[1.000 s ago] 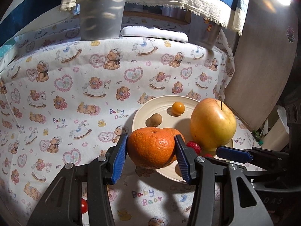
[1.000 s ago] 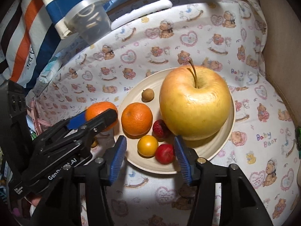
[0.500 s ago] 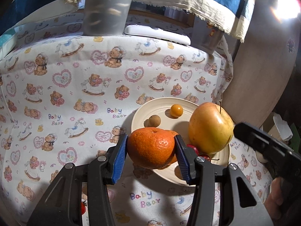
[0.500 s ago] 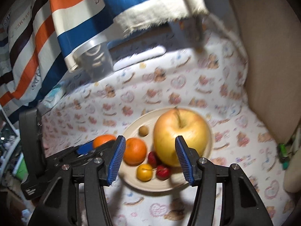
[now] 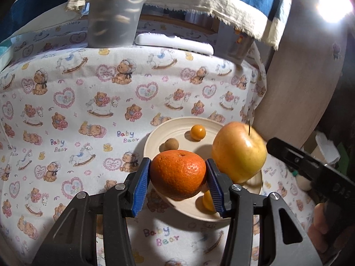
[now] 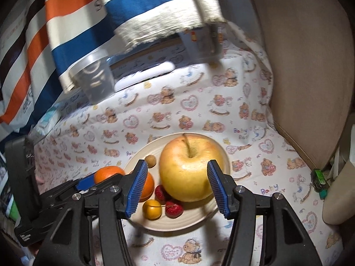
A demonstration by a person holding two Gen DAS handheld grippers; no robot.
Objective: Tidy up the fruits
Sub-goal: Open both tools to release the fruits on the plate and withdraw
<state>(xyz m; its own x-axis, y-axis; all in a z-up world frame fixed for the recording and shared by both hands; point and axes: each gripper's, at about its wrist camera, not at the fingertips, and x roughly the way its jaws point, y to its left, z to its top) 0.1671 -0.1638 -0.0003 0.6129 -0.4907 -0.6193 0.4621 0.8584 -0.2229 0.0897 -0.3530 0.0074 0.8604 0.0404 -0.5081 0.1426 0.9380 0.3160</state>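
Observation:
My left gripper [image 5: 178, 176] is shut on an orange mandarin [image 5: 178, 174] and holds it over the near left rim of the cream plate [image 5: 159, 133]. The plate holds a big yellow apple [image 5: 238, 151], a small yellow fruit [image 5: 198, 132] and a brown nut-like fruit [image 5: 169, 144]. My right gripper [image 6: 177, 187] is open and empty above the plate [image 6: 177, 223], its blue pads either side of the apple [image 6: 192, 169] without touching. A second mandarin [image 6: 148, 185], two strawberries [image 6: 174, 208] and a yellow fruit [image 6: 152, 208] lie there. The held mandarin [image 6: 108, 173] shows at left.
A bear-print cloth [image 5: 88, 110] covers the table. At the back stand a clear plastic tub [image 5: 115, 15] and a white remote [image 5: 175, 43] under a striped towel [image 6: 111, 15]. A beige chair back [image 6: 299, 66] borders the right side.
My right gripper has pulled back and risen from the plate, so the fruit look smaller. My left gripper holds the mandarin almost still, drifting slightly back.

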